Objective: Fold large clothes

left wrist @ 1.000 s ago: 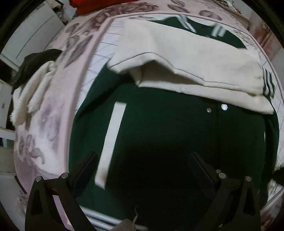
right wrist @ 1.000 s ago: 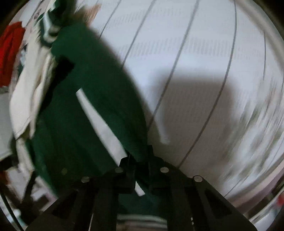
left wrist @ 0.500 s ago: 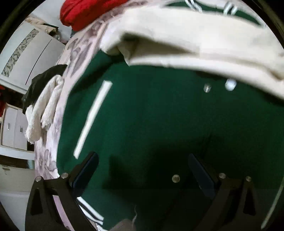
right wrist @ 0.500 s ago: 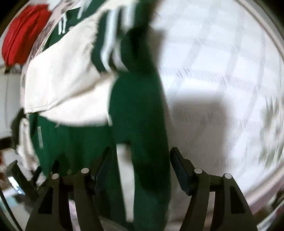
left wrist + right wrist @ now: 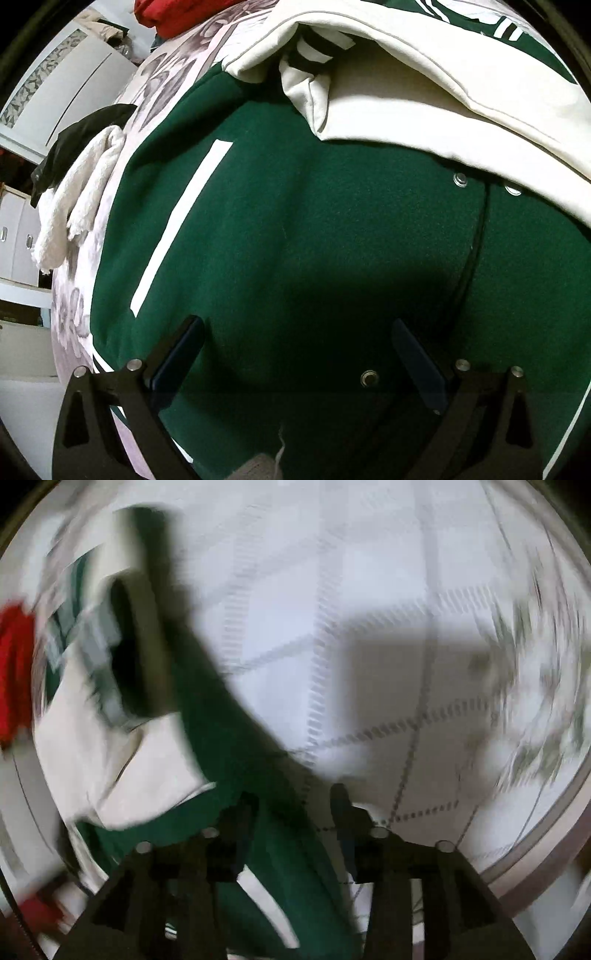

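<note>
jacket: green varsity jacket (image 5: 317,236) lay spread over the bed, front up, filling most of the left wrist view; cream sleeves (image 5: 436,99) folded across its upper part
sleeve cuff: striped green-and-white cuff (image 5: 314,46) tucked under the upper cream fold
pocket trim: white strip (image 5: 181,229) ran slantwise on the jacket's left panel
snaps: metal snaps (image 5: 460,180) along the front placket, one more (image 5: 370,378) low between the fingers
left gripper: left gripper (image 5: 295,354) hung just over the green front, fingers spread wide, nothing between them — whether the tips touched the cloth could not be told
right gripper: right gripper (image 5: 293,812) had fingers parted, the jacket's green edge (image 5: 236,746) running between them; view blurred, so contact with the pads could not be told
bedding: white checked bedspread (image 5: 369,590) to the right of the jacket, floral border (image 5: 74,302) at the bed's left side
other cloth: red garment (image 5: 173,14) at the far end of the bed; black item (image 5: 81,140) and white fluffy towel (image 5: 77,206) at the left edge
furniture: white cabinet (image 5: 55,85) beyond the bed — left side
</note>
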`<state>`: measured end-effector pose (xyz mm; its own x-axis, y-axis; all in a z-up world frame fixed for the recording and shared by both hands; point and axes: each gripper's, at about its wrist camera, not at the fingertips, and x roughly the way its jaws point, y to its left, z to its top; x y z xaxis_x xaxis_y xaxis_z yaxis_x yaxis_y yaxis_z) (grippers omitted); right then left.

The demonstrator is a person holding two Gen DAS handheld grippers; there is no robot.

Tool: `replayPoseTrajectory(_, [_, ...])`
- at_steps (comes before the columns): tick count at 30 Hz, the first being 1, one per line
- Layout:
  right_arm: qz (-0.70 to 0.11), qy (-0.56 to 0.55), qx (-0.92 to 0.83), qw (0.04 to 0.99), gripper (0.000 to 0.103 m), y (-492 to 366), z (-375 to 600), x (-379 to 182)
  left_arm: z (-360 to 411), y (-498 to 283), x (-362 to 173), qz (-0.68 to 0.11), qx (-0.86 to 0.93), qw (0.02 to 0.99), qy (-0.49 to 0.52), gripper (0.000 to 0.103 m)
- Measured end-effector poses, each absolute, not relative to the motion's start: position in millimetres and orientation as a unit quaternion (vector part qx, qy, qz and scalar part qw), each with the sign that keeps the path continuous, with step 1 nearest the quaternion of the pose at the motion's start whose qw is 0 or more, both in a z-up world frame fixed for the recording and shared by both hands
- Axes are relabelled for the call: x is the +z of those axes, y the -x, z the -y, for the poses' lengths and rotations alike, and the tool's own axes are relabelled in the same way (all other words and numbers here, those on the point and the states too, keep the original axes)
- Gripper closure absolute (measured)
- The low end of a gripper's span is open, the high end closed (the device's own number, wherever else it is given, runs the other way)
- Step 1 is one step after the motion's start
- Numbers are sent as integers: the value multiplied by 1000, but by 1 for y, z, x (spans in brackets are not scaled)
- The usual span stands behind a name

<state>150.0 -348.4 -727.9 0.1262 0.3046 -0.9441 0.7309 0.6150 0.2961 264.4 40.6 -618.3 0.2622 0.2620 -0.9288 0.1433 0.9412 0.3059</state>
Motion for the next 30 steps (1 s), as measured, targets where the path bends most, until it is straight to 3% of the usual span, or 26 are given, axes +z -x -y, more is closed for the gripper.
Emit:
replayPoseTrajectory(4, [-658, -338, -199, 643, 65, -150, 347, -740, -38, -263, -619, -598, 43, 783, -167, 0])
replayPoseTrajectory(6, [-633, -403, -220, 624, 66, -137, 362, -745, -38, -265, -618, -593, 40, 788, -159, 0])
replayPoseTrajectory(10, [-657, -315, -195, 657, 63, -160, 344, -717, -36, -269, -619, -587, 29, 796, -144, 0])
replayPoseTrajectory(13, [-679, -255, -197, 660, 63, -174, 334, -728, -36, -270, -620, -583, 23, 801, -132, 0])
replayPoseTrajectory(18, [-669, -381, -219, 600, 58, -153, 372, -720, -38, -272, -622, -589, 15, 800, -111, 0])
replayPoseTrajectory(24, [-576, -393, -155, 700, 53, -167, 377, -651, -39, -273, -624, -587, 14, 804, -95, 0])
replayPoseTrajectory(26, [-563, -403, -136, 708, 45, -201, 379, -660, -39, -273, -624, -587, 14, 804, -91, 0])
replayPoseTrajectory(30, [-599, -405, -129, 678, 47, -246, 370, -708, -39, -275, -624, -589, 13, 803, -88, 0])
